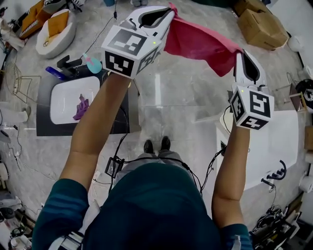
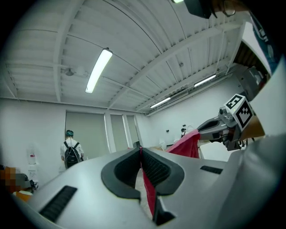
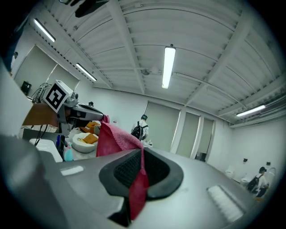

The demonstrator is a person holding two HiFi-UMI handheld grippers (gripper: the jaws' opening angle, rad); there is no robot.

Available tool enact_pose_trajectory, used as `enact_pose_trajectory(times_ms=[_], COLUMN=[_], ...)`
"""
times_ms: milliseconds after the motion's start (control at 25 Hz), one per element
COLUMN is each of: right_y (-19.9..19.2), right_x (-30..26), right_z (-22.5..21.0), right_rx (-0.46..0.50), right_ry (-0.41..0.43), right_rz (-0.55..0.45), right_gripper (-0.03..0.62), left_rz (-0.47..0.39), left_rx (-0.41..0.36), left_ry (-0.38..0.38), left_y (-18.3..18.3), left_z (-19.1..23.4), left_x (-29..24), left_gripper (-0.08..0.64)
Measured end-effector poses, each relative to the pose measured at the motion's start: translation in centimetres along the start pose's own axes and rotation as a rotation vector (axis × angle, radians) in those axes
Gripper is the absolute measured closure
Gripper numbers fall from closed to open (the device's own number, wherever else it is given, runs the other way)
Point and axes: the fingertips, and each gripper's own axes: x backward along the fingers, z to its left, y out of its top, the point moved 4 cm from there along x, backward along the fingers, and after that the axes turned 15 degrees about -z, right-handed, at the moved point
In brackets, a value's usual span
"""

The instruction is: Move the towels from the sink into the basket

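A pink-red towel (image 1: 200, 44) hangs stretched in the air between my two grippers. My left gripper (image 1: 168, 12) is shut on its left corner, and the cloth runs down between the pads (image 2: 149, 192). At the other end my right gripper (image 1: 238, 54) is shut on the right corner, with the towel (image 3: 138, 188) pinched in it. Left of me, a purple towel (image 1: 81, 107) lies in the white sink (image 1: 61, 93). The white basket (image 1: 56, 36) at the far left holds an orange towel (image 1: 57, 22).
A teal soap bottle (image 1: 91, 63) and a dark tap stand at the sink's far edge. Cardboard boxes (image 1: 259, 24) sit at the far right. A white tub (image 1: 279, 146) is on my right. A person with a backpack (image 2: 71, 152) stands by the far wall.
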Motion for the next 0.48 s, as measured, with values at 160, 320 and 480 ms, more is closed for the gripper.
enact_pose_trajectory(times_ms=[160,320,480], right_y=[-0.7,-1.5,-2.8], right_x=[1.8,3.9,6.9], right_z=[-1.5,-3.7,-6.5], right_rx=[0.027,0.047,0.057], right_ry=[-0.062,-0.122,-0.195], right_rz=[0.042,0.079,0.111], right_gripper=[0.568,0.568,0.568], left_rz=[-0.025,-0.031,-0.036], left_rx=[0.039,0.076,0.098], left_ry=[-0.058,-0.116,-0.187], left_y=[-0.6,-1.2,-2.0], left_z=[-1.9,-4.6,-8.3], left_x=[-1.7,-3.8,-6.3], left_gripper=[0.546,0.546,0.546])
